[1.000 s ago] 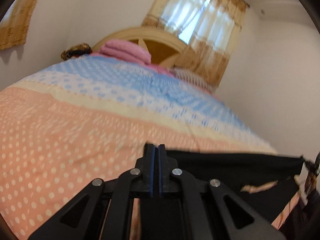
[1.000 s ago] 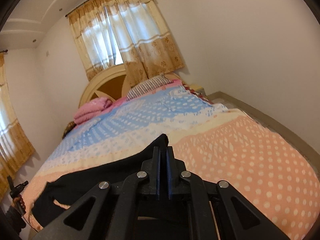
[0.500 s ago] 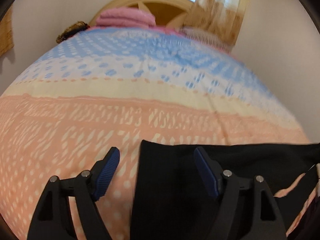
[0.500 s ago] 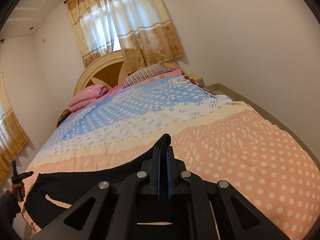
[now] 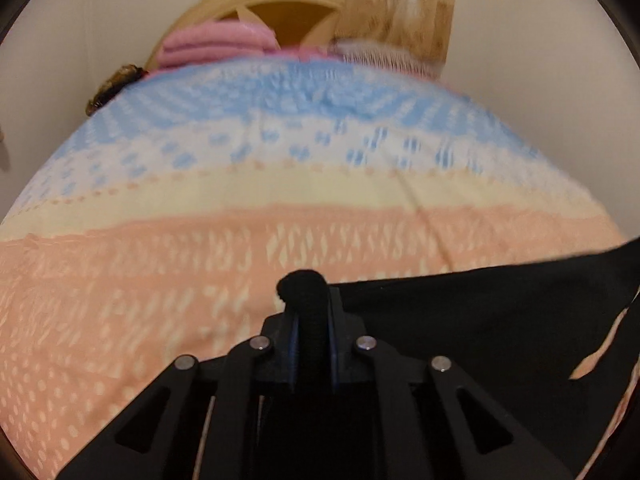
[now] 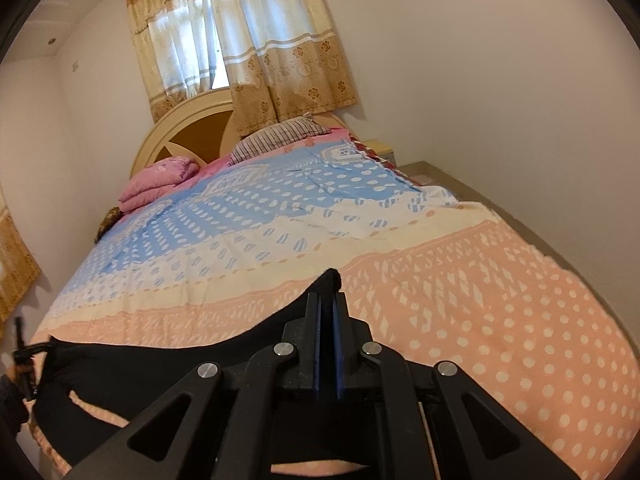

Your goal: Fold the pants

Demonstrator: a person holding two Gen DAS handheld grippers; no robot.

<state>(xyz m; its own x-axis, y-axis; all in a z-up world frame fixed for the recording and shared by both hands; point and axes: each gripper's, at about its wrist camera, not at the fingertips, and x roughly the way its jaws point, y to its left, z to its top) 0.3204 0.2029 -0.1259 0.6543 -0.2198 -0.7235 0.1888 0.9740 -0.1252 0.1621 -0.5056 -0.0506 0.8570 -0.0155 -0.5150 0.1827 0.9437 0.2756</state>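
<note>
1. The pants (image 6: 132, 364) are black and lie across the near end of the bed (image 6: 500, 320), on the peach part of the cover. They fill the bottom left of the right wrist view and the lower right of the left wrist view, and look stretched between the two claws.

2. The left claw (image 5: 311, 312) is clamped shut on a bunched knob of pants fabric that pokes up above the fingertips. The right claw (image 6: 326, 312) is closed too, with a corner of pants sticking out over the tips.

3. Biggest risk, I'd say: the left grip is only on a small wad. Pull sideways too hard and it could slip out, dropping that end in a heap.

4. The right bite looks thin as well, just the edge. It may hold only one layer, so the fold could come out lopsided.

5. There's a sagging gap where peach cover shows through under the pants at lower left of the right wrist view. If the claws move unevenly, that slack could crease or twist.

6. The left wrist view is blurry, so things look to be moving fast. A quick swing could drag the cover along.

7. The pink blanket (image 6: 160, 182) and striped pillow (image 6: 276, 140) sit well apart at the headboard, upper middle, no trouble there.
</note>
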